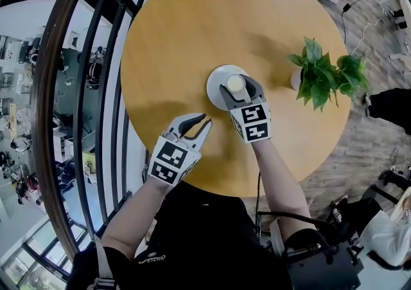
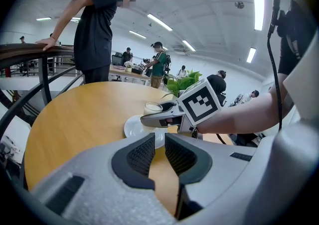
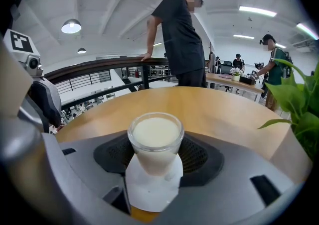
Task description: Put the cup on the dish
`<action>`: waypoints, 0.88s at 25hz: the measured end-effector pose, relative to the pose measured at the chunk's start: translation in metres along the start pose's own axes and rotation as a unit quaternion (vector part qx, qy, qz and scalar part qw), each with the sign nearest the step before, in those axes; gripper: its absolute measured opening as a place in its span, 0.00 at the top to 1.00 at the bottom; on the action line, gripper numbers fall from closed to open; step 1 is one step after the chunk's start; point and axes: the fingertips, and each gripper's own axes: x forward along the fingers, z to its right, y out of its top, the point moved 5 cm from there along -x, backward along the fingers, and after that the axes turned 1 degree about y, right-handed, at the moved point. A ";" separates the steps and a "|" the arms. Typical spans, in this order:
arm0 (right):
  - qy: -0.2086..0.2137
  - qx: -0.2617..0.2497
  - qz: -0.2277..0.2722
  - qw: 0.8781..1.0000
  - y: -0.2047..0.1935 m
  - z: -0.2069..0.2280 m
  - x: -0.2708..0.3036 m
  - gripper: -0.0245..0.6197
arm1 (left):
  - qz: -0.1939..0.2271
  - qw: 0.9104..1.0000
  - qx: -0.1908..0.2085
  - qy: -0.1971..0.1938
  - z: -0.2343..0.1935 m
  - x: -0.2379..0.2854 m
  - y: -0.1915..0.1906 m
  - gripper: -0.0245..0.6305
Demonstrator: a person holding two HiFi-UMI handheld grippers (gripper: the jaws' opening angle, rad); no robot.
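Observation:
A small glass cup (image 1: pixel 236 83) full of a creamy white drink stands upright between the jaws of my right gripper (image 1: pixel 239 86), over the white dish (image 1: pixel 215 85) in the middle of the round wooden table (image 1: pixel 192 25). In the right gripper view both pads flank the cup (image 3: pixel 155 142) closely, with the dish (image 3: pixel 152 191) right below its base; I cannot tell whether they touch. My left gripper (image 1: pixel 200 123) hovers near the table's front edge, left of the dish, empty, its jaws a narrow gap apart (image 2: pixel 159 138). From there I see the cup (image 2: pixel 152 108) and dish (image 2: pixel 130 128).
A potted green plant (image 1: pixel 327 74) stands on the table just right of the dish. A dark curved railing (image 1: pixel 83 90) runs along the table's left side. A person in black (image 3: pixel 182 35) leans on the railing beyond the table; others stand farther back.

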 end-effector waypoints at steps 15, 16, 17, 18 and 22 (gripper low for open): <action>-0.002 -0.002 -0.014 1.000 -0.005 0.002 0.012 0.56 | -0.001 1.000 -0.004 -0.002 -0.006 0.001 -0.002 0.86; -0.001 -0.003 -0.016 1.000 -0.005 0.002 0.013 0.56 | -0.001 1.000 -0.005 -0.002 -0.006 0.001 -0.002 0.86; -0.001 -0.003 -0.018 1.000 -0.006 0.001 0.014 0.56 | 0.000 1.000 -0.006 -0.002 -0.006 0.001 -0.002 0.86; -0.001 -0.002 -0.019 1.000 -0.006 0.001 0.014 0.56 | 0.000 1.000 -0.006 -0.002 -0.006 0.001 -0.002 0.86; -0.003 -0.003 -0.019 1.000 -0.006 0.000 0.015 0.56 | 0.001 1.000 -0.004 -0.004 -0.006 0.000 -0.002 0.86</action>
